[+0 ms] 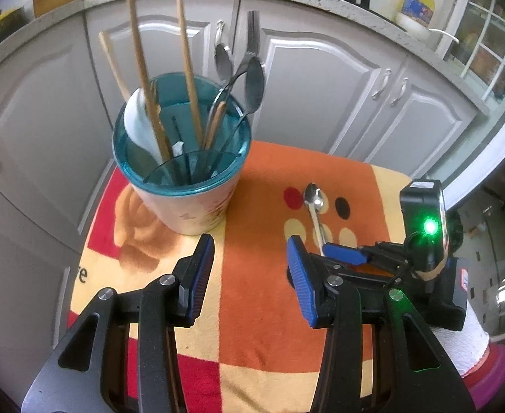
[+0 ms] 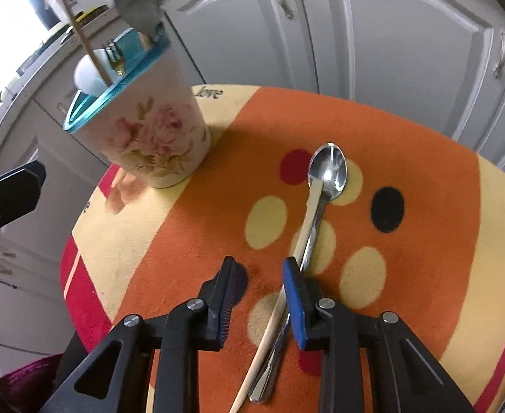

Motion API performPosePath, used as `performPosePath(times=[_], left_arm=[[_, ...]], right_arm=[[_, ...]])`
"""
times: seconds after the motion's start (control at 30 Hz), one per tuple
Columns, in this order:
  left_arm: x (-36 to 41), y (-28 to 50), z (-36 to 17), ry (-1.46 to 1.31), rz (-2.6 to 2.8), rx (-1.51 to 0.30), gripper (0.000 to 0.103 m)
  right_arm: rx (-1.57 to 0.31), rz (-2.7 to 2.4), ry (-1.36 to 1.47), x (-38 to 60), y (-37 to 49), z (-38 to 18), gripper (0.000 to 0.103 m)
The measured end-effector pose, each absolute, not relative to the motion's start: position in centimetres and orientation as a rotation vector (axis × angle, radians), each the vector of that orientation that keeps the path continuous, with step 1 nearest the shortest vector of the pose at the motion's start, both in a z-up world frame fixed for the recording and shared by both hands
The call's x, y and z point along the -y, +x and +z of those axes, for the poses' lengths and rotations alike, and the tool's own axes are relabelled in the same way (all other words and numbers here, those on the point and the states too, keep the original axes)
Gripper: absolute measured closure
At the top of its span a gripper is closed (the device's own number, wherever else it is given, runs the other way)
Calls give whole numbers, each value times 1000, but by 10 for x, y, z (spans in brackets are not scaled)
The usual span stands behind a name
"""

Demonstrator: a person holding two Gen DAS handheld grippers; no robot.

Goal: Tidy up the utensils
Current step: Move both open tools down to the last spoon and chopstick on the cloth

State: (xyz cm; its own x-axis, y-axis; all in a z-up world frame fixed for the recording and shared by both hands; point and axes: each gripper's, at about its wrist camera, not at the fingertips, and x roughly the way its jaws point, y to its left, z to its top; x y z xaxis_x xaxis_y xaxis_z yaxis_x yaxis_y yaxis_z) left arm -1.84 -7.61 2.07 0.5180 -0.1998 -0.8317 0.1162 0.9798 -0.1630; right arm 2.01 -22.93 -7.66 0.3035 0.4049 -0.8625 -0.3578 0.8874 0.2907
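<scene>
A floral utensil holder (image 1: 187, 206) with a teal rim stands on the orange patterned cloth (image 1: 252, 206); it holds wooden chopsticks, metal spoons, a fork and a white spoon. A steel spoon (image 2: 328, 172) lies flat on the cloth with a wooden chopstick (image 2: 269, 323) alongside its handle. My right gripper (image 2: 261, 292) is low over them and open. Both handles pass between its fingers, close to the right pad (image 2: 295, 306); the left pad stands apart. My left gripper (image 1: 250, 275) hovers open and empty between the holder and the spoon (image 1: 313, 199).
Grey cabinet doors (image 2: 407, 51) stand close behind the small cloth-covered table, whose edges drop off on all sides. A paper towel roll (image 1: 473, 340) sits at the right. The holder (image 2: 149, 130) stands at the cloth's far left corner.
</scene>
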Motion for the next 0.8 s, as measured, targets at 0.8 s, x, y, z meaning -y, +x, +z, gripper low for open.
performPosePath(times=[0.8], left_arm=[[73,-10,-13,-150,-187,-1098,60]], right_arm=[[-1139,538,158,244,16,-69,75]])
